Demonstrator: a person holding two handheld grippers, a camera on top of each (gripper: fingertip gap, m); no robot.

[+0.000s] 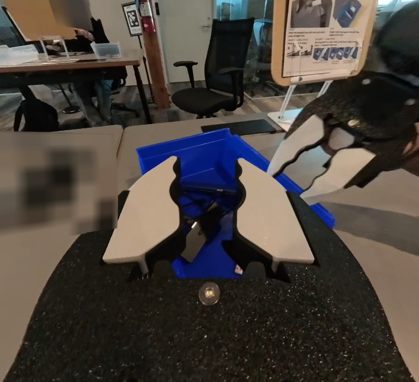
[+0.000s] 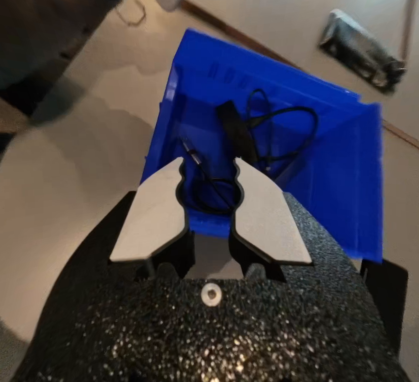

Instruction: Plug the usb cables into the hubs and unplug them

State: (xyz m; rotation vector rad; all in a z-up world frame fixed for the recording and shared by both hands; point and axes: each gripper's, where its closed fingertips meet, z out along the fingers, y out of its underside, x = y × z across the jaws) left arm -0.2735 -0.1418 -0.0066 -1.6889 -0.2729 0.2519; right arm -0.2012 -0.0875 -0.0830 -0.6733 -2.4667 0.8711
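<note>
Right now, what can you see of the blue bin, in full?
The blue bin is an open-topped box of glossy, hard-looking plastic with a stepped rim, standing upright on the grey table. Inside lie a black hub, a grey hub and loose black cables. Both grippers, the left and the right, hover open over it; neither visibly touches it.

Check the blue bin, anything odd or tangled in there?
Nothing damaged or spilled. The blue bin holds hubs and cables heaped loosely: a black hub lies aslant with its cable looped beside it, and a silver hub sits tilted. Both tongs, left and right, are open and empty.
</note>
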